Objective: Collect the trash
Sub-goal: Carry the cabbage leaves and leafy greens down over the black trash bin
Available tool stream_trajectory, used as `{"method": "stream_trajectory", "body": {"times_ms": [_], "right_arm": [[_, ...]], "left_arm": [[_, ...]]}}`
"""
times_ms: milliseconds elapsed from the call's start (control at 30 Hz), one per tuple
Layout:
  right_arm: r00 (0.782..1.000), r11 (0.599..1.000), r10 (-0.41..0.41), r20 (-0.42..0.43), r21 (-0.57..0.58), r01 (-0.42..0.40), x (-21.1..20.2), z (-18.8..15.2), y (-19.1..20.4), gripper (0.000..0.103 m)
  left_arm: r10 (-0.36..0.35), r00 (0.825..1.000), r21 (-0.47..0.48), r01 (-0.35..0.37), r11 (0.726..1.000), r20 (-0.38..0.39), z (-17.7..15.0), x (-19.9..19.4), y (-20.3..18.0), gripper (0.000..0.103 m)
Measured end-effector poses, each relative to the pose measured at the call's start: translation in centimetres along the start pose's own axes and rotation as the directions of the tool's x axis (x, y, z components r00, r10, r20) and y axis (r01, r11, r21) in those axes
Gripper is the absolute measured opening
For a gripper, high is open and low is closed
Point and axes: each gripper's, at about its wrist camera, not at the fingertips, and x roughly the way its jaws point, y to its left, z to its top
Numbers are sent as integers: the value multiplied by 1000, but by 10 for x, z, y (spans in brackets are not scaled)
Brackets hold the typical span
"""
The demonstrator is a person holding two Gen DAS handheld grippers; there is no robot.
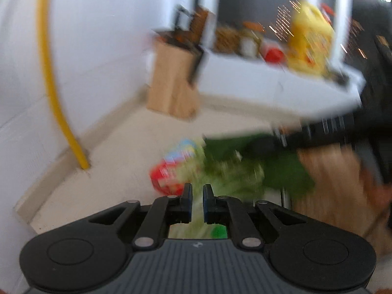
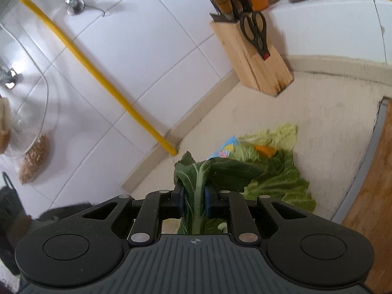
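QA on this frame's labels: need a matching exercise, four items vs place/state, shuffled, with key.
Items:
1. dark green leaf
2. scissors
3. yellow hose
4. orange scrap

Place or state:
A. lying on the pile of pale leaves
B. clamped in the right gripper
C. running down the tiled wall to the counter
D. slotted in the knife block

Pairs: 1-B, 2-D, 3-C, 4-A

A dark green leaf (image 2: pixel 215 171) with a pale stalk stands upright, clamped in the right gripper (image 2: pixel 194 201). Behind it on the surface (image 2: pixel 330 122) lies a heap of pale lettuce leaves (image 2: pixel 276 181), an orange scrap (image 2: pixel 265 150) and a blue-yellow wrapper (image 2: pixel 226 148), all touching.
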Motion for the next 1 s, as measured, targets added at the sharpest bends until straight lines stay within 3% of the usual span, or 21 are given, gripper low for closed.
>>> {"method": "stream_trajectory", "body": {"times_ms": [133, 267, 300, 333, 367, 433, 533, 700, 833, 1000], "right_arm": [[1000, 1000, 3, -25, 4, -3, 4, -5, -1, 21], [999, 1000, 5, -37, 15, -5, 3, -8, -5, 21], [999, 1000, 5, -42, 20, -4, 3, -9, -7, 21], [999, 1000, 5, -48, 25, -4, 3, -11, -9, 21], [998, 1000, 4, -55, 30, -3, 4, -12, -11, 21], [998, 999, 7, -65, 41, -4, 6, -14, -16, 21], [997, 998, 13, -76, 58, -9, 9, -16, -22, 21], [997, 998, 12, -82, 69, -6, 13, -15, -27, 21], [996, 998, -3, -86, 67, 9, 14, -17, -28, 21], [997, 998, -10, -73, 67, 15, 9, -18, -24, 21]], "left_arm": [[-46, 993, 38, 50, 998, -113, -15, 31, 4, 27], [-102, 980, 37, 110, 993, -171, -24, 53, 5, 29], [-104, 979, 49, 115, 992, -178, -24, 57, 3, 36], [-97, 978, 66, 110, 992, -182, -24, 61, 2, 46], [-75, 979, 88, 93, 992, -187, -24, 66, 1, 49], [-23, 981, 101, 43, 994, -194, -23, 76, 4, 50], [-27, 980, 87, 45, 995, -198, -20, 82, 11, 52], [32, 965, 142, 6, 990, -261, -26, 98, 3, 46], [58, 961, 95, -33, 995, -272, -22, 95, 6, 18], [2, 983, -23, -6, 1000, -182, -6, 61, 16, 13]]}}
